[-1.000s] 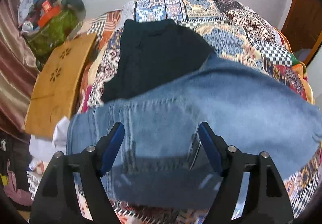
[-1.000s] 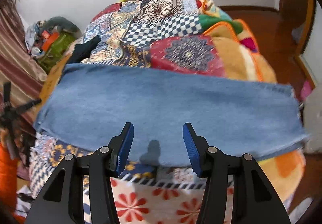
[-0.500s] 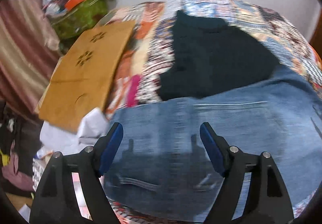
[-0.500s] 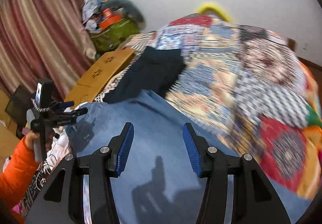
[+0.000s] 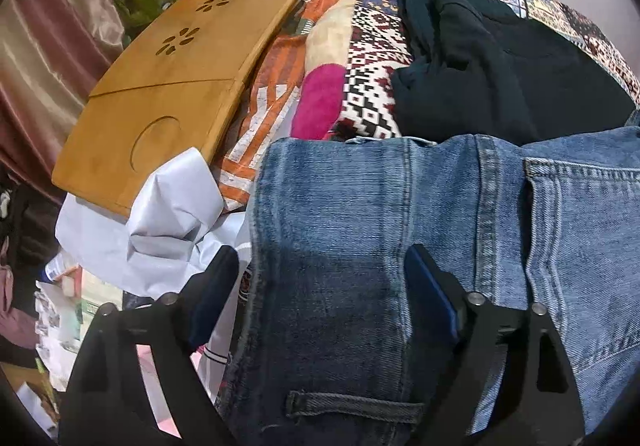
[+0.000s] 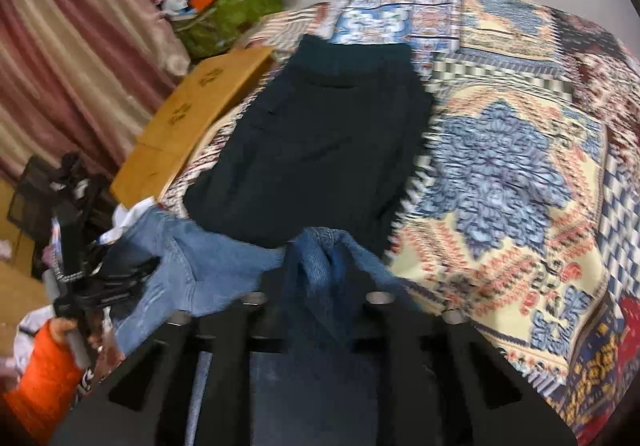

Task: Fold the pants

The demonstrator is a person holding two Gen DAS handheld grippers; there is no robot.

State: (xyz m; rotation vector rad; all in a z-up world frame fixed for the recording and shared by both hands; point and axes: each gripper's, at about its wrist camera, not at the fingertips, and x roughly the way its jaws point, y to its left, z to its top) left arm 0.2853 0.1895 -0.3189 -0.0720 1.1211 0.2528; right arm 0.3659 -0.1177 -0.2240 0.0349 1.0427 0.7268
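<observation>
Blue jeans [image 5: 400, 230] lie on the patterned bedspread [image 5: 372, 45], waistband end toward me in the left wrist view. My left gripper [image 5: 320, 278] is open, its fingers spread over the jeans' waist area, holding nothing. In the right wrist view my right gripper [image 6: 320, 270] is shut on a bunched fold of the jeans [image 6: 320, 254], lifted above the bed. The rest of the jeans [image 6: 188, 266] trails off to the left, where the left gripper [image 6: 116, 278] shows.
A folded black garment [image 5: 488, 77] lies on the bed just beyond the jeans, also in the right wrist view [image 6: 316, 141]. A wooden lap tray [image 5: 172, 85] and white cloth [image 5: 160, 221] sit at the bed's left edge. A green bag [image 6: 228, 17] stands by the curtain.
My right gripper swung left across the bed and closed on the jeans, bunching them. My left gripper moved down toward the waistband and stayed open.
</observation>
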